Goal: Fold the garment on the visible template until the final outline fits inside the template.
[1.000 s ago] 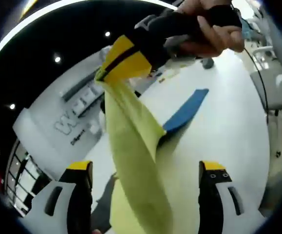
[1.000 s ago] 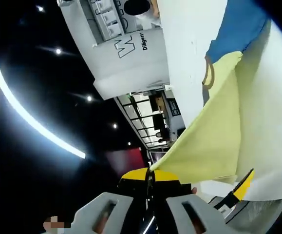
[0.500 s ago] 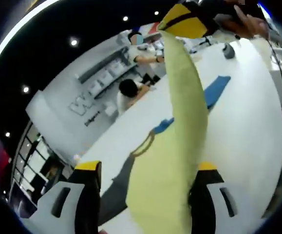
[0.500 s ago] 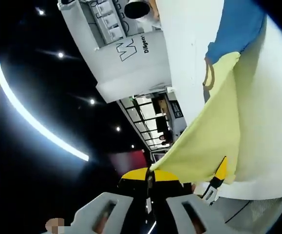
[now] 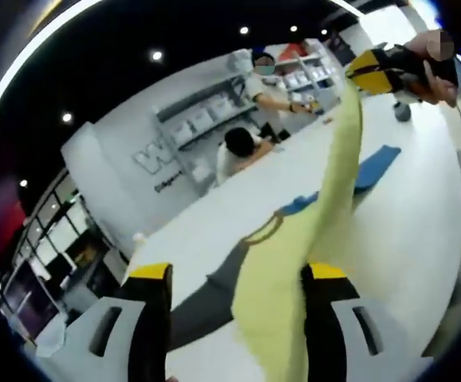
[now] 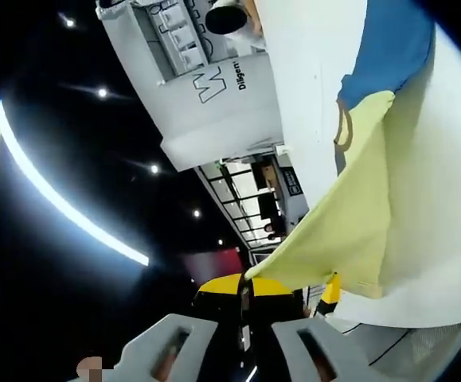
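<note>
Garment (image 5: 294,263) hangs stretched between my tools, lifted off the table (image 5: 405,231). Right tool (image 6: 244,288) clamped on its corner; left tool (image 5: 230,274) jaws apart, cloth draped between. Right tool has swung further away than a second ago, so spreading continues; blue template (image 5: 377,165) lies beyond.

White table (image 5: 405,231) under blue template (image 5: 373,167)

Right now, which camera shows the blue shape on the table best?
The left gripper view: the flat blue template lies along the white table, partly crossed by the lifted pale yellow cloth garment. The right gripper view catches one blue end.
</note>
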A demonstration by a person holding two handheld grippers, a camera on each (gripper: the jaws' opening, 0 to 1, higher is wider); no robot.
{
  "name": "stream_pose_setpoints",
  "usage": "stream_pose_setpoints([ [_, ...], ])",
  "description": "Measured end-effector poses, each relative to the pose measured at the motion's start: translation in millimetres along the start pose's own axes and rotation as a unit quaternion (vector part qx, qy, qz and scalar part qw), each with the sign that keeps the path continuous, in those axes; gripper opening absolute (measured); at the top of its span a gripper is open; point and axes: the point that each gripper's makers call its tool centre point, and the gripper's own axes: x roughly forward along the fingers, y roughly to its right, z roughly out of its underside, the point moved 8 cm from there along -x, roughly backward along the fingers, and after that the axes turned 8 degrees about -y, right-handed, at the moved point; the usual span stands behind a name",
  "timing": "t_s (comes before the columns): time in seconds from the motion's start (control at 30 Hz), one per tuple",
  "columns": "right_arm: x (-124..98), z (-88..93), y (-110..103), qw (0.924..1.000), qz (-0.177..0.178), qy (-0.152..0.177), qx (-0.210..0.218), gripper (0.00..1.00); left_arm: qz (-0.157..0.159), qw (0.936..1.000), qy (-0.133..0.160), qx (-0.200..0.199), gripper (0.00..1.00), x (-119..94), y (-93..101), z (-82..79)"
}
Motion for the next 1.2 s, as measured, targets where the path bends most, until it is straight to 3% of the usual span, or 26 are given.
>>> stream_pose_setpoints([
  [0.1,0.1,-0.3,-1.7,1.0000,-0.004,0.002,0.000,0.00,-0.011,0.9999,0.004,-0.009,0.60,-10.9,-16.7,3.3],
  [0.27,4.2,-0.3,-5.8,1.0000,-0.009,0.000,-0.002,0.00,-0.015,0.9993,-0.009,-0.032,0.60,-11.3,-37.8,27.6],
  [0.37,8.3,1.0,-6.7,0.9999,-0.012,-0.002,-0.001,0.00,0.008,0.9977,-0.036,-0.057,0.59,-13.8,-40.2,47.8],
  [0.4,8.9,1.2,-7.2,0.9999,-0.012,-0.004,-0.001,0.00,0.025,0.9962,-0.053,-0.065,0.59,-12.1,-40.6,62.6],
  [0.5,8.4,0.7,-9.0,0.9999,-0.014,-0.002,-0.003,0.00,0.083,0.9887,-0.075,-0.100,0.60,-13.6,-33.1,83.8],
  [0.6,5.2,0.4,-12.7,0.9998,-0.020,-0.001,-0.002,0.00,0.185,0.9647,-0.094,-0.162,0.55,-15.3,-19.4,110.4],
  [0.63,4.6,0.1,-13.2,0.9998,-0.020,0.000,-0.002,0.00,0.197,0.9600,-0.099,-0.173,0.52,-15.7,-17.8,113.6],
  [0.7,1.5,-2.1,-16.6,0.9998,-0.021,0.002,-0.006,0.00,0.270,0.9282,-0.098,-0.236,0.41,-18.2,-6.5,122.5],
  [0.73,1.2,-2.3,-17.0,0.9998,-0.020,0.002,-0.007,0.00,0.282,0.9224,-0.101,-0.244,0.36,-19.2,-4.0,123.2],
  [0.77,0.8,-2.6,-17.4,0.9998,-0.020,0.002,-0.008,0.00,0.324,0.9033,-0.109,-0.260,0.31,-20.9,5.1,125.4],
  [0.83,0.7,-2.8,-17.7,0.9998,-0.020,0.004,-0.009,0.00,0.340,0.8996,-0.118,-0.247,0.27,-18.6,9.8,130.9],
  [0.9,0.4,-3.4,-18.0,0.9997,-0.021,0.005,-0.010,0.00,0.352,0.9042,-0.124,-0.208,0.27,-20.0,16.9,130.2],
  [0.93,0.5,-3.4,-18.1,0.9997,-0.021,0.005,-0.011,0.00,0.377,0.9012,-0.135,-0.166,0.27,-16.8,28.5,136.7],
  [1.07,1.6,-2.6,-17.1,0.9997,-0.020,0.005,-0.011,0.00,0.426,0.8821,-0.163,-0.117,0.28,-11.1,51.3,141.5],
  [1.2,2.1,-2.7,-17.1,0.9997,-0.020,0.007,-0.013,0.00,0.424,0.8822,-0.169,-0.115,0.31,-5.3,61.0,139.8],
])
